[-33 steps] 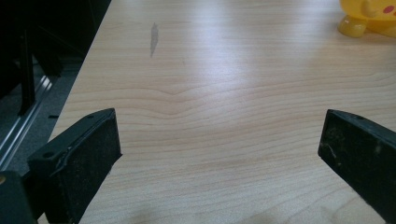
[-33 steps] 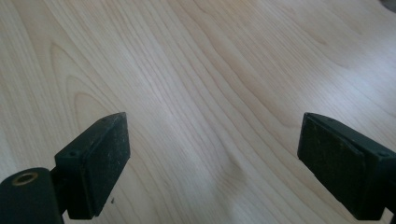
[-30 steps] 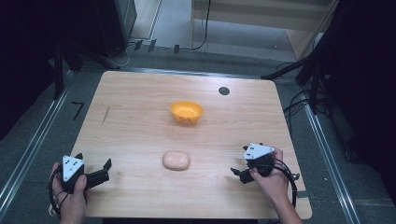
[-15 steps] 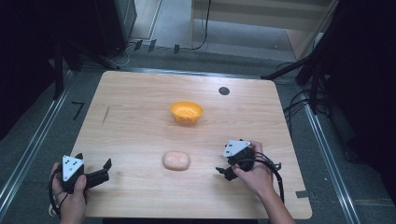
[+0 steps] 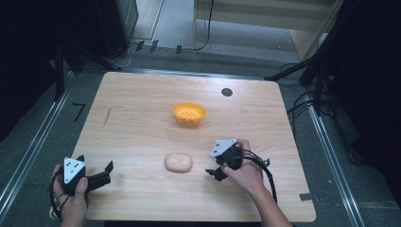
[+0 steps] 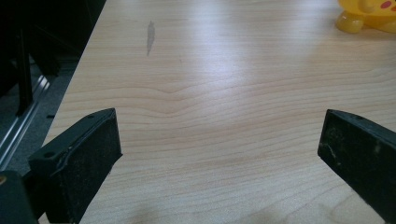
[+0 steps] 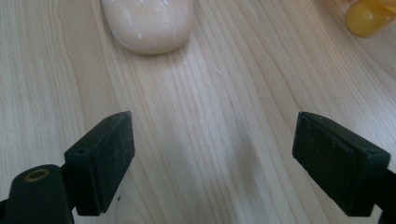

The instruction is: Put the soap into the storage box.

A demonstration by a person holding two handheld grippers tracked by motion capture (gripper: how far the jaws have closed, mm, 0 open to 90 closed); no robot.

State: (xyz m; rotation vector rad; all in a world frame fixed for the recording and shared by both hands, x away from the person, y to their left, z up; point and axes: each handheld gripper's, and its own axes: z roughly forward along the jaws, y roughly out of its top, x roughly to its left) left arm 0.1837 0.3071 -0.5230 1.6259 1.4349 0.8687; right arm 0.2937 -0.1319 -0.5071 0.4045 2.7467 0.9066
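At the left edge of the wooden surface (image 5: 142, 118) the left gripper (image 5: 108, 171) rests low with its jaws wide and nothing between them. Toward the middle lies a pale bun (image 5: 178, 162), not yet picked up, so the work seems barely begun: the grasp and whatever follows are left. Behind it, well apart, stands an orange bowl (image 5: 188, 113). Just to the right of the bun, the right gripper (image 5: 213, 173) points at it, jaws fairly wide and empty, having just been closing slightly; the bun sits ahead of the tips, not touched.
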